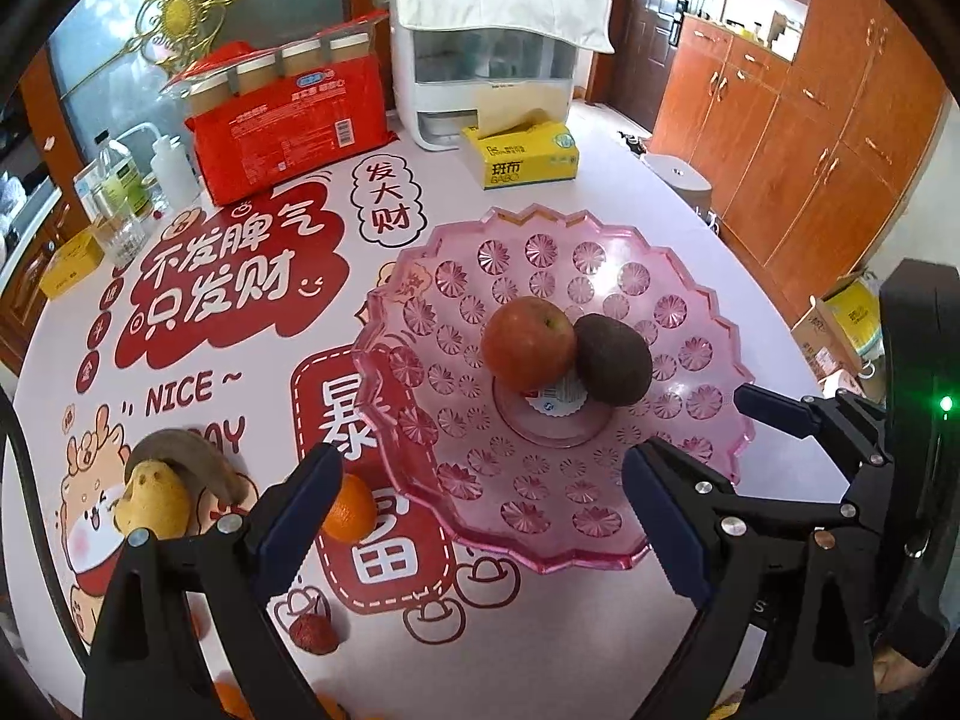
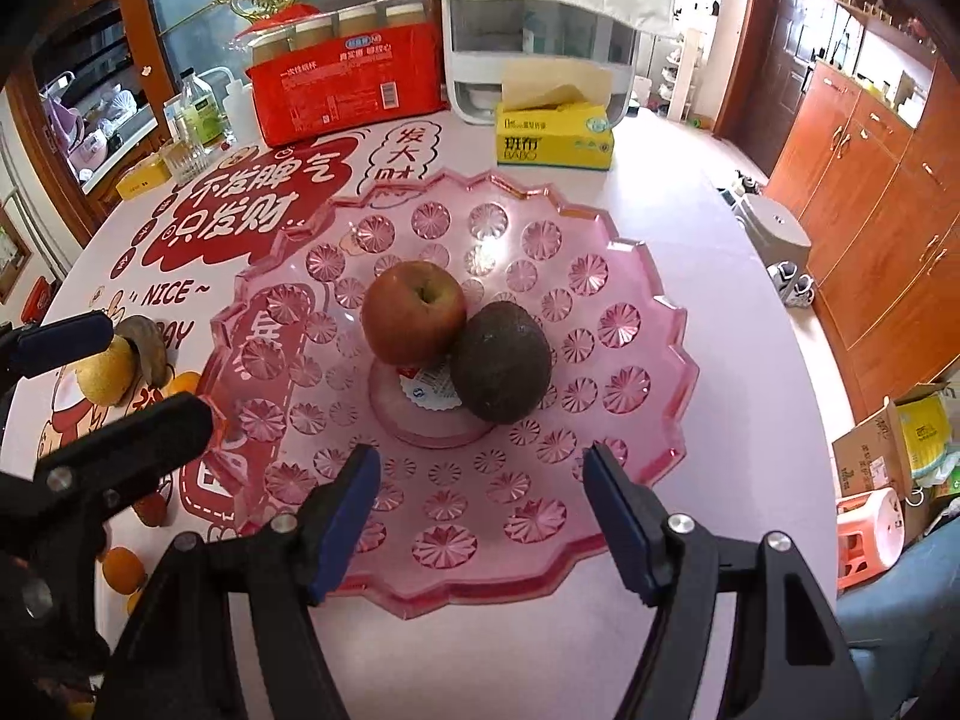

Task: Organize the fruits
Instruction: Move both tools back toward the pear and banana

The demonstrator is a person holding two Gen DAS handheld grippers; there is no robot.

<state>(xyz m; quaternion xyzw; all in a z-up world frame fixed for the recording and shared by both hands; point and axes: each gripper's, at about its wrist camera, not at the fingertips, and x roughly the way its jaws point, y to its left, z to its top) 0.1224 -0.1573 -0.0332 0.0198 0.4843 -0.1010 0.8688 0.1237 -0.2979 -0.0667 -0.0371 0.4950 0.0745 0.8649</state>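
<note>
Jaws spread wide on both the left gripper [image 1: 480, 492] and the right gripper [image 2: 483, 516], nothing between them, both hanging over the near rim of the pink dish [image 2: 630, 276] on the desk [image 2: 708, 210]. One apple [image 2: 414, 312] sits stem-hollow up at dish centre, touching one dark avocado [image 2: 501, 369] at its 4 o'clock, whose long axis runs 1 to 7. Off the dish at 8 o'clock: one pear [image 1: 153, 498], one curved brown fruit [image 1: 198, 456], one orange [image 1: 348, 510] and one small red fruit [image 1: 312, 633].
</note>
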